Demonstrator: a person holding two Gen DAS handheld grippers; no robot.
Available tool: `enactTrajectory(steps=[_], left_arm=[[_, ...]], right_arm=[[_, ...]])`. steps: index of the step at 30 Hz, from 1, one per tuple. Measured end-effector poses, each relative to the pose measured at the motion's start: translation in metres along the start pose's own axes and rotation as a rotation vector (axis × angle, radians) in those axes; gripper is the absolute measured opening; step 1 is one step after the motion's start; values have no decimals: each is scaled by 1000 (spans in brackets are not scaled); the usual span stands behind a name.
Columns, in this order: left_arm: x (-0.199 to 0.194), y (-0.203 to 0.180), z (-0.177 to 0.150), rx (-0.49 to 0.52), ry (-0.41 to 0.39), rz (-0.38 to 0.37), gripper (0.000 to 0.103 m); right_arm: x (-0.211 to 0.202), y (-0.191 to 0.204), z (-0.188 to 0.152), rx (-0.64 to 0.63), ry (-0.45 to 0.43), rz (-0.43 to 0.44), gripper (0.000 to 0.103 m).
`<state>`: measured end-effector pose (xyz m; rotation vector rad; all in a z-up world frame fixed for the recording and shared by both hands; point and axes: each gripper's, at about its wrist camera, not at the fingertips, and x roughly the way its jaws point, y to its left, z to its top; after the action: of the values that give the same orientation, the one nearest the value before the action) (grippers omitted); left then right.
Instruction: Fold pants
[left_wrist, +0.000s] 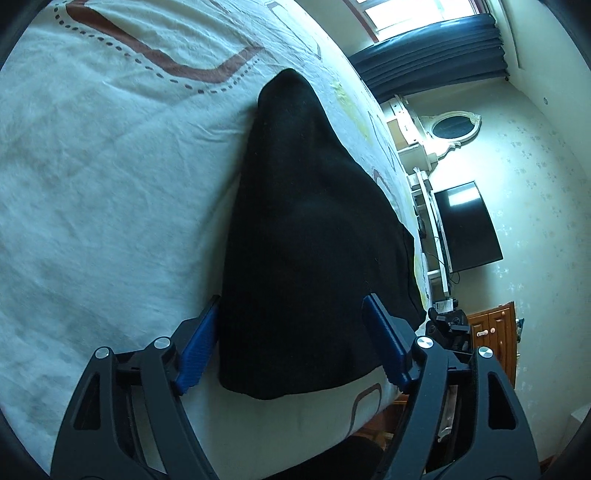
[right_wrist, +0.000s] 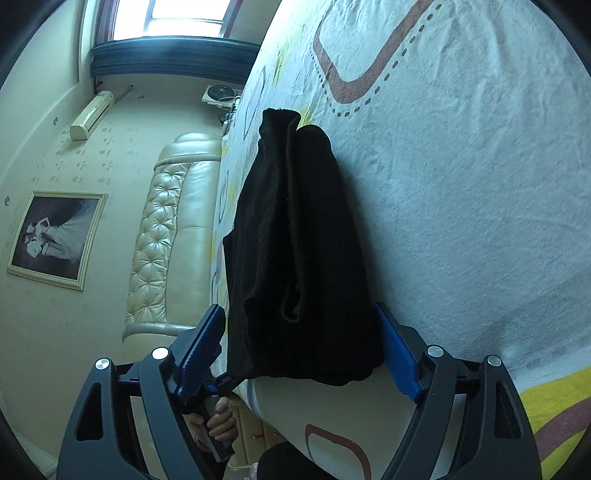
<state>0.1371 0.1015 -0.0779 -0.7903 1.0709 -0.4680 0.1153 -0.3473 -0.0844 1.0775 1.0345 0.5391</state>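
Observation:
The black pants (left_wrist: 306, 240) lie folded in a long bundle on the white patterned bed sheet (left_wrist: 110, 184). My left gripper (left_wrist: 291, 321) is open, its blue fingers (left_wrist: 197, 350) straddling the near end of the bundle without closing on it. In the right wrist view the pants (right_wrist: 295, 251) show layered folds and a rolled edge. My right gripper (right_wrist: 303, 325) is open too, its blue fingers (right_wrist: 399, 354) on either side of the other end of the bundle. The other gripper and the hand on its handle (right_wrist: 218, 417) show at the lower left.
The bed sheet (right_wrist: 461, 184) stretches wide beside the pants. The bed edge runs close to the bundle. A padded headboard (right_wrist: 162, 240), a framed picture (right_wrist: 55, 240), a wall television (left_wrist: 465, 225), a wooden cabinet (left_wrist: 495, 339) and a curtained window (left_wrist: 436, 48) surround the bed.

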Motion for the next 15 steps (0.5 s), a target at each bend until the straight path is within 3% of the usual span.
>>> enactTrajectory(steps=[2,3,4,6,10,15], left_arm=[[6,-4,0,9,-14,28,76],[8,-5,-1,14,-20,48,74],[10,-7,-2,23,-25,79,65],[11,-9,-6,44,-36,119,58],[6,-6,-6,30,-41,123,44],[3,-8,-6,48,-57,147,40]], right_arm=[[7,7,-3,-29,17,-44,76],[10,10,-6,-40,20,-79,66],[13,9,-8,-37,29,-108,58],[14,5,-8,-28,33,-106,46],[12,4,-12,-5,17,-71,38],[11,9,-12,-5,9,-65,35]])
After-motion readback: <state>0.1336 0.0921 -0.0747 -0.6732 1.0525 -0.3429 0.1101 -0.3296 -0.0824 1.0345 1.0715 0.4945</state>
